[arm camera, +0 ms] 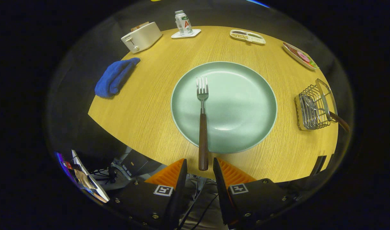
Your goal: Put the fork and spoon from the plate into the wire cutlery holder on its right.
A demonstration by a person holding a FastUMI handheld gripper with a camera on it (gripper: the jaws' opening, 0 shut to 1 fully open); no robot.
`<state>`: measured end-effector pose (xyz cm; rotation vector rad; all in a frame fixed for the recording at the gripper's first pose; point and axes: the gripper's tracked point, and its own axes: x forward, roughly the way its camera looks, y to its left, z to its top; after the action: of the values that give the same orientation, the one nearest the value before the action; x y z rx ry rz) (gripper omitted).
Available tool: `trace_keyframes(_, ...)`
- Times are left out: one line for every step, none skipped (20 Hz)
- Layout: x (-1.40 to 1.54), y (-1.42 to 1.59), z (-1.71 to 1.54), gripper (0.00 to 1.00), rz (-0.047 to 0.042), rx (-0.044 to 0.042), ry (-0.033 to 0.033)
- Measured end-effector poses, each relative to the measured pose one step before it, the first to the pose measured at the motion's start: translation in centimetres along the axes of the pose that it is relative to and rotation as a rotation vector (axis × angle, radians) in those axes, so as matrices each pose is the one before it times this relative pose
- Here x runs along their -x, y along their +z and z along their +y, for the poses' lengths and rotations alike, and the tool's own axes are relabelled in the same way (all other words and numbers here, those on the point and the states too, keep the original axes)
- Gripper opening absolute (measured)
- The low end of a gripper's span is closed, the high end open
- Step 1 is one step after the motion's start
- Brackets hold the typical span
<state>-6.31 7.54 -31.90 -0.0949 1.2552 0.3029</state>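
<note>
Here, gripper open around fork handle.

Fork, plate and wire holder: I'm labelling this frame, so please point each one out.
fork [202, 92], gripper view, on the tines' base.
plate [246, 95], gripper view, on its bare green inside.
wire holder [311, 110], gripper view, on the wire wall.
gripper [199, 166], gripper view, fingers open around the fork handle's end.

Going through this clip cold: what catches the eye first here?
The big pale green plate mid-table, with a wooden-handled fork lying across it, its handle end reaching off the rim to just between the open orange fingers of the gripper. To the plate's right, the wire cutlery holder already holds the spoon. A blue cloth lies left.
</note>
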Motion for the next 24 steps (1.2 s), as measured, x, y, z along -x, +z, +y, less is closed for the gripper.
trace_keyframes(0.568,0.357,0.199,0.49,-0.00457,-0.00234,0.01635)
trace_keyframes(-1.280,0.019,-0.890,0.31,-0.02470,-0.02258,-0.01733)
trace_keyframes(-0.659,-0.393,0.113,0.12,0.01488,0.00410,0.00810)
trace_keyframes(0.865,0.317,0.299,0.12,-0.00012,0.00516,0.00131)
trace_keyframes(0.130,0.262,-0.261,0.13,-0.01267,0.01153,-0.01005)
trace_keyframes(0.051,0.155,-0.819,0.12,-0.01178,0.00545,-0.02786)
trace_keyframes(0.135,-0.224,-0.127,0.04,0.01370,0.01909,-0.00797)
trace_keyframes(0.267,0.116,0.214,0.04,-0.00227,0.00583,0.01560)
trace_keyframes(0.373,0.017,0.113,0.04,-0.00258,0.01131,0.01001)
trace_keyframes(0.477,0.030,-0.398,0.04,-0.00552,0.02240,-0.00537)
trace_keyframes(0.455,0.241,-0.348,0.04,-0.01099,0.02186,-0.00382)
trace_keyframes(0.315,0.065,-0.224,0.04,0.00086,0.01371,0.00189)
trace_keyframes(0.415,-0.060,-0.155,0.04,0.00330,0.00269,0.01318)
trace_keyframes(0.370,-0.096,-0.237,0.04,0.00763,0.00355,0.00867)
trace_keyframes(0.511,0.044,-0.423,0.04,0.00177,0.00309,0.00193)
trace_keyframes(0.360,0.137,-0.444,0.04,-0.00168,0.00054,0.00121)
trace_keyframes(0.362,0.054,-0.453,0.04,0.00078,-0.00249,-0.00055)
trace_keyframes(0.253,-0.246,-0.660,0.04,0.01092,0.01005,-0.01210)
trace_keyframes(0.240,0.020,-0.498,0.04,-0.00060,-0.00155,-0.00395)
trace_keyframes(0.277,0.043,-0.176,0.04,-0.00161,0.00331,0.00325)
trace_keyframes(0.255,0.303,-0.142,0.04,-0.01528,0.00418,0.00099)
trace_keyframes(0.235,0.233,-0.187,0.04,-0.00946,0.00874,-0.00283)
trace_keyframes(0.314,0.429,0.000,0.04,-0.01610,-0.00156,0.00985)
trace_keyframes(0.239,0.303,0.327,0.04,-0.00754,-0.00508,0.02485)
